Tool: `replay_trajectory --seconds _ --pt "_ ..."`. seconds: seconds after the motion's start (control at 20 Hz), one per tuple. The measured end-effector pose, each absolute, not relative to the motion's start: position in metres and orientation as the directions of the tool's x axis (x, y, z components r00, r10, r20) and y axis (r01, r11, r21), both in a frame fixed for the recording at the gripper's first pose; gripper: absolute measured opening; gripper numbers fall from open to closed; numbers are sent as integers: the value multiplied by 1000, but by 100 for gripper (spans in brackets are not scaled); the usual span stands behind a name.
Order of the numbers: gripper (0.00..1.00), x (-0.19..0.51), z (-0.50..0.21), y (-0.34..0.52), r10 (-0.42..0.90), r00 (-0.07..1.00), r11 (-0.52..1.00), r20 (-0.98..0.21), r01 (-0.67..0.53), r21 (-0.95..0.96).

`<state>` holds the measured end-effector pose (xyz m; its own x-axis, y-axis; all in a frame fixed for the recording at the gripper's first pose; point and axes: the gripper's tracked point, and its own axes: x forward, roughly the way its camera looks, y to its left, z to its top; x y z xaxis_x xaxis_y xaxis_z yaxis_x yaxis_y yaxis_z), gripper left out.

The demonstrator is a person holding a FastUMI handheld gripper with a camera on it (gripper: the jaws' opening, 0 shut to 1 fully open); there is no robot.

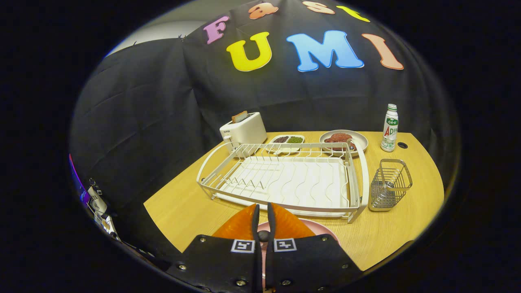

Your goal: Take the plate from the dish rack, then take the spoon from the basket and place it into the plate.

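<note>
- Since the dish rack (285,179) stands bare of crockery and a pink plate (321,228) lies on the table (183,207) just under the fingers, the plate step reads as done; judgement only.
- Gripper (263,221): the two fingers stand close together, with a narrow gap. A small dark, rounded part sits in that gap near the base. Could be the spoon's handle, could be part of the rig; too small to tell. So I cannot tell whether the fingers are clamped on anything.
- The plate's rim shows past the fingers on their right side, near the rack's front edge but apart from it.
- Basket (390,185): wire, upright, just beside the rack's right end. Through the wires it looks empty; no spoon seen in it. Nor can I see a spoon on the bit of plate that shows.
- Step in hand, as judged: the spoon part of the task, either carrying it over the plate or just finishing the placement.
- Next move, if the spoon is held: lower over the plate's middle, part the fingers, let it settle flat, then lift straight off.
- If it is not held: check the basket closely.
- Beyond the rack: toaster (244,130), divided dish (287,142), food plate (344,140), bottle (390,128). All well apart from the work.
</note>
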<state>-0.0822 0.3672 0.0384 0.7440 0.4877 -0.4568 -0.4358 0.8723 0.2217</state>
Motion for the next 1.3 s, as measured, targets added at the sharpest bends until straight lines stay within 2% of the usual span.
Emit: replay_trajectory --seconds 0.35,0.65,1.0,1.2,1.25,1.3 --pt "18 -82 38 347 414 786 906 -459 -404 125" --pt "19 -73 58 314 348 842 936 -411 -340 94" --pt "19 -62 148 235 184 958 980 -217 -195 -27" --pt "19 -58 202 197 126 988 988 -85 -133 -78" --pt "24 -57 211 188 108 992 990 -58 -113 -85" --pt "25 -61 220 177 85 996 993 -37 -88 -84"
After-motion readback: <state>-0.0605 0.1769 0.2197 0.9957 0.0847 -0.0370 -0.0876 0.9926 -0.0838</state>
